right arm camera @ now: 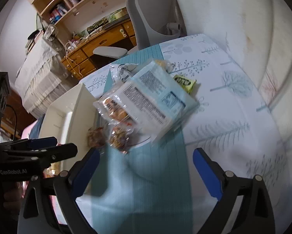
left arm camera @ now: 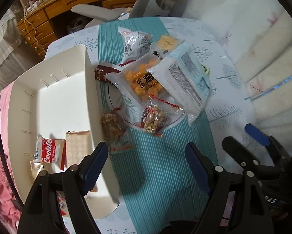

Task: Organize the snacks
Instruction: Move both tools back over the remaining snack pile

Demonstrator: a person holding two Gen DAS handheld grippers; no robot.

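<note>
A cream tray on the left holds a red-and-white Cookies packet and a brown packet. Beside it, snacks are piled on a plate: a nut bar, a second nut cluster, an orange puff pack, a large white-and-blue pack and a silver pack. My left gripper hovers open over the teal runner just short of the pile, nothing between its fingers. My right gripper is open and empty too, facing the white-and-blue pack and the nut clusters.
A small yellow-green candy lies on the tree-print tablecloth right of the pile. A grey chair and a wooden desk stand beyond the table's far edge. Pink cloth lies left of the tray.
</note>
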